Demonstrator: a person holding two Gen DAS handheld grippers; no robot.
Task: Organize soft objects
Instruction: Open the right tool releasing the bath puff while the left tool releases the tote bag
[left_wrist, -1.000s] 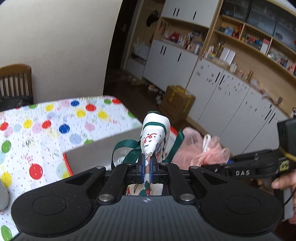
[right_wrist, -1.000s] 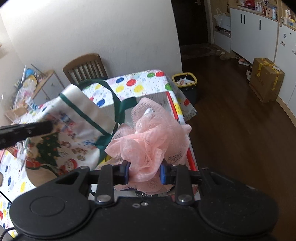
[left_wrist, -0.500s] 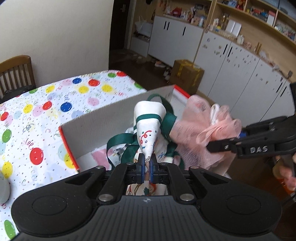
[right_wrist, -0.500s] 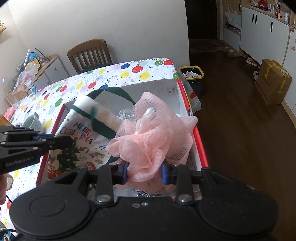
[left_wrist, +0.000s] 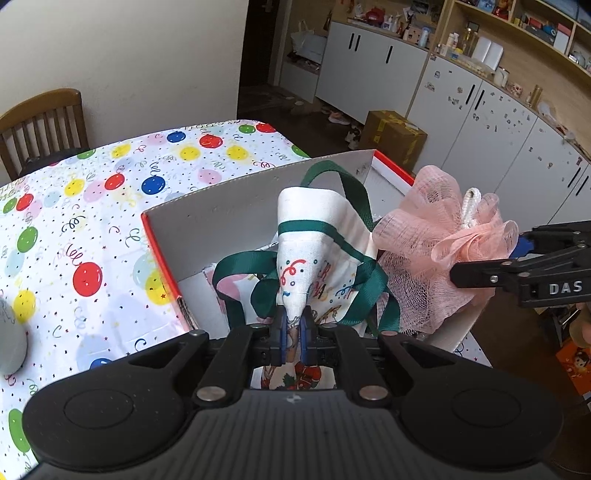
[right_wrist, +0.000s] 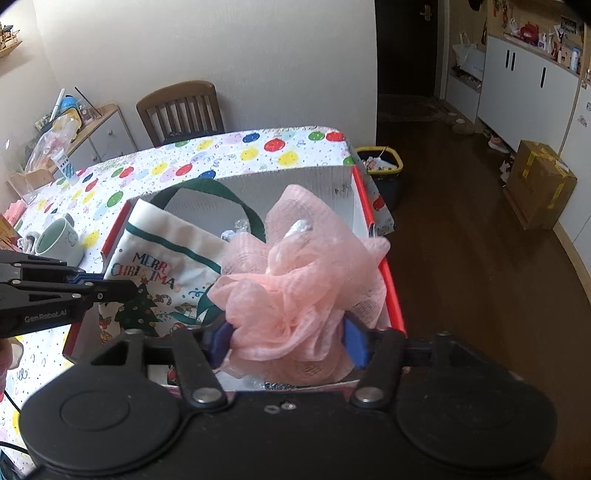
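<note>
A white Christmas tote bag (left_wrist: 314, 236) with green straps hangs into a red-edged cardboard box (left_wrist: 229, 210) on the table. My left gripper (left_wrist: 291, 332) is shut on a fold of the bag's cloth. A pink mesh bath pouf (right_wrist: 295, 288) sits over the box's right side, beside the bag. Around the pouf, my right gripper (right_wrist: 288, 343) has its jaws opening, blue pads wide apart and no longer squeezing the mesh. In the left wrist view the pouf (left_wrist: 439, 243) shows at the right gripper's fingertips. The box floor is mostly hidden.
The balloon-print tablecloth (left_wrist: 92, 206) covers the table left of the box. A pale green mug (right_wrist: 61, 240) stands near the box's left side. A wooden chair (right_wrist: 181, 110) is behind the table. A yellow bin (right_wrist: 380, 166) and a cardboard carton (right_wrist: 539, 184) sit on the floor.
The right jaws have spread wide and the pouf has puffed out between them. The left gripper has sunk with the bag toward the box.
</note>
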